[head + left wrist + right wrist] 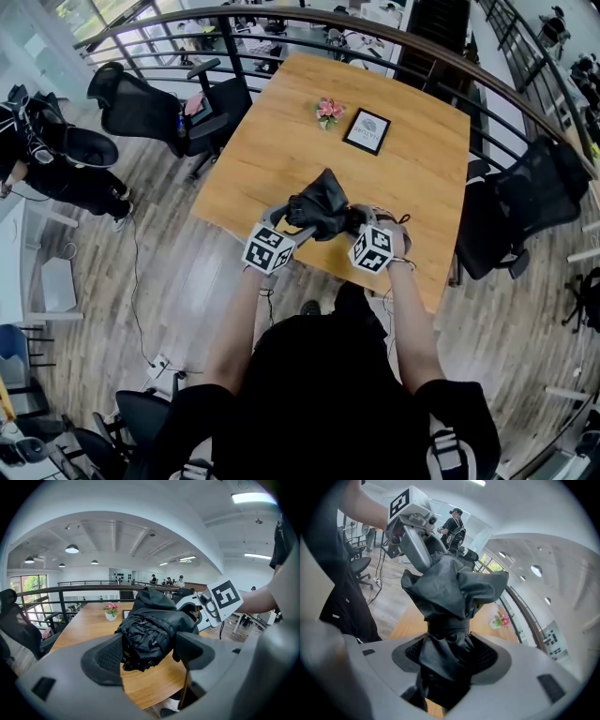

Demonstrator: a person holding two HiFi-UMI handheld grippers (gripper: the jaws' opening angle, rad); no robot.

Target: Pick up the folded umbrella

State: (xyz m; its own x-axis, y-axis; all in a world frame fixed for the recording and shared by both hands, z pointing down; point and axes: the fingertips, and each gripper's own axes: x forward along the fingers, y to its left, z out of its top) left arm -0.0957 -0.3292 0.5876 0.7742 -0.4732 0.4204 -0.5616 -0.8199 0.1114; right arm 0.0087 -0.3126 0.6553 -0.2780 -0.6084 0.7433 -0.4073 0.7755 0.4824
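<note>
The folded black umbrella (pixel 323 206) is a crumpled bundle held off the wooden table (pixel 281 159), above its near edge. My left gripper (pixel 291 217) grips one end; in the left gripper view the bundle (pixel 150 630) fills the gap between the pads of my left gripper (pixel 147 656). My right gripper (pixel 356 220) holds the other end. In the right gripper view, my right gripper (pixel 450 656) is shut on the fabric below the strap of the umbrella (pixel 450 597). Each gripper shows in the other's view: the right gripper (pixel 211 606), the left gripper (pixel 415 531).
A small pot of pink flowers (pixel 328 112) and a framed sign (pixel 367 130) stand at the table's far end. Black office chairs sit at the left (pixel 159 108) and right (pixel 525 206). A curved railing (pixel 281 17) runs behind. A person (pixel 47 150) is at far left.
</note>
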